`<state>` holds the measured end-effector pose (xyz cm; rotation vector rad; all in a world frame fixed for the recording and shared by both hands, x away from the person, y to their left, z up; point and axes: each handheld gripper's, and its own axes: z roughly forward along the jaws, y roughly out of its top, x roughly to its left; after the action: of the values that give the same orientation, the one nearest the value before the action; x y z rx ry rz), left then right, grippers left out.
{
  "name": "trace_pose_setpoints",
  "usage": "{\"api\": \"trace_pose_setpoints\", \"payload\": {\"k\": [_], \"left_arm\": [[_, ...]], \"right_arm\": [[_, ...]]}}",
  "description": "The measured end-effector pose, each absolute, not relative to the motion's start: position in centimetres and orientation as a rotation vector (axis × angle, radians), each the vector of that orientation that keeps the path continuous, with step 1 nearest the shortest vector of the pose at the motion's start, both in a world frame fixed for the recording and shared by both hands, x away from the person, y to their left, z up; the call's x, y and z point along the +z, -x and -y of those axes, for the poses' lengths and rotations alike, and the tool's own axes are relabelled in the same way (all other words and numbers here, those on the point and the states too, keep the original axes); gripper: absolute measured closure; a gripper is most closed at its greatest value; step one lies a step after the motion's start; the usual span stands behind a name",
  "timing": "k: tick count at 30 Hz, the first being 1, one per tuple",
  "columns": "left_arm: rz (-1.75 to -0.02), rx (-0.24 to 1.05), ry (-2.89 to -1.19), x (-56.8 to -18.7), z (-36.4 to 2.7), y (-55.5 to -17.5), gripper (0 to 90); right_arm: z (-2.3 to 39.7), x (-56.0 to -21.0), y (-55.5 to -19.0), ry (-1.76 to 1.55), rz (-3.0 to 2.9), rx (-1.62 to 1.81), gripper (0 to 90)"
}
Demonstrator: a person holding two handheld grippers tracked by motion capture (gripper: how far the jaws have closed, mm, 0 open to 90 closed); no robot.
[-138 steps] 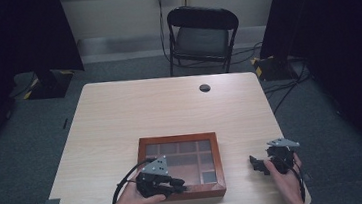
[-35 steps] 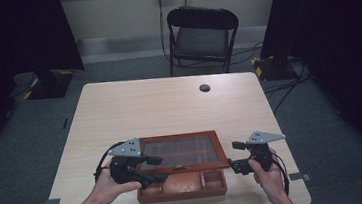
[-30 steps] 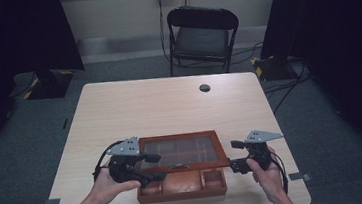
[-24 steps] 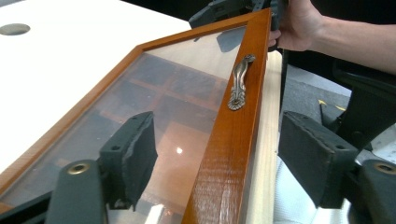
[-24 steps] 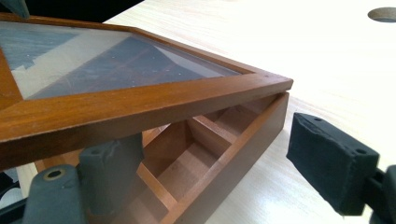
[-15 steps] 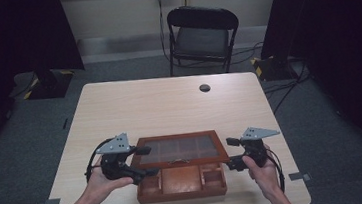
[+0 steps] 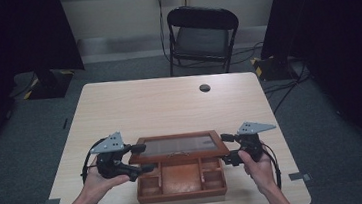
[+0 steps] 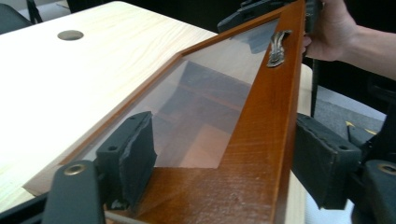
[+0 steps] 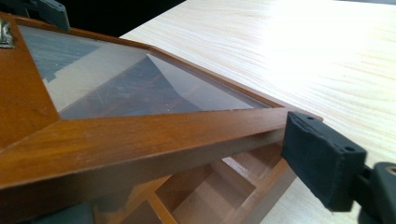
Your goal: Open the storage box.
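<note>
A wooden box with several open compartments sits near the table's front edge. Its glass-paned lid is raised and tilted up over the box, and a small metal handle shows on its front rail. My left gripper is shut on the lid's left end, with one pad on the glass side and the other against the outer edge. My right gripper is shut on the lid's right end, where a pad presses the corner of the lid.
The light wooden table stretches bare behind the box, with a dark round grommet near its far edge. Beyond the table stands a black folding chair. Cables lie on the floor at the right.
The lid lay flat on the box 4.6 s ago. Both grippers have since taken hold of its ends, and over the last second it has swung further up.
</note>
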<state>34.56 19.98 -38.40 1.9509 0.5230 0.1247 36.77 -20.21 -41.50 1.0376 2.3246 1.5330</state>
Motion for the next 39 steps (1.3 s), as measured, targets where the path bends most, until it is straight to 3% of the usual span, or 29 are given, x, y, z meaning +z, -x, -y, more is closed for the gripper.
{"api": "trace_pose_setpoints", "payload": {"k": [7,15,19,22,28,33,39], "left_arm": [[-0.533,0.156,-1.937,-38.5,-20.3,-35.3,32.7],[-0.561,0.151,-1.922,-38.9,-20.9,-36.2,30.9],[-0.595,0.157,-1.914,-39.1,-21.2,-36.5,24.1],[-0.615,0.181,-1.913,-39.3,-21.5,-36.6,24.0],[-0.635,0.186,-1.880,-39.4,-21.8,-37.5,31.0],[-0.639,0.172,-1.855,-39.7,-21.6,-38.7,42.4],[-0.644,0.169,-1.863,-39.8,-21.6,-39.2,45.9]], "right_arm": [[20.1,-40.9,-37.2,-1.027,-2.316,1.535,24.0],[20.0,-40.7,-37.8,-1.054,-2.309,1.554,24.9],[20.0,-40.4,-38.0,-1.058,-2.314,1.550,25.3],[20.0,-40.2,-38.2,-1.056,-2.315,1.547,25.6],[20.0,-39.9,-38.7,-1.061,-2.309,1.557,25.6],[19.8,-39.8,-39.2,-1.066,-2.296,1.580,26.1],[19.6,-40.0,-39.8,-1.060,-2.303,1.605,26.3]]}}
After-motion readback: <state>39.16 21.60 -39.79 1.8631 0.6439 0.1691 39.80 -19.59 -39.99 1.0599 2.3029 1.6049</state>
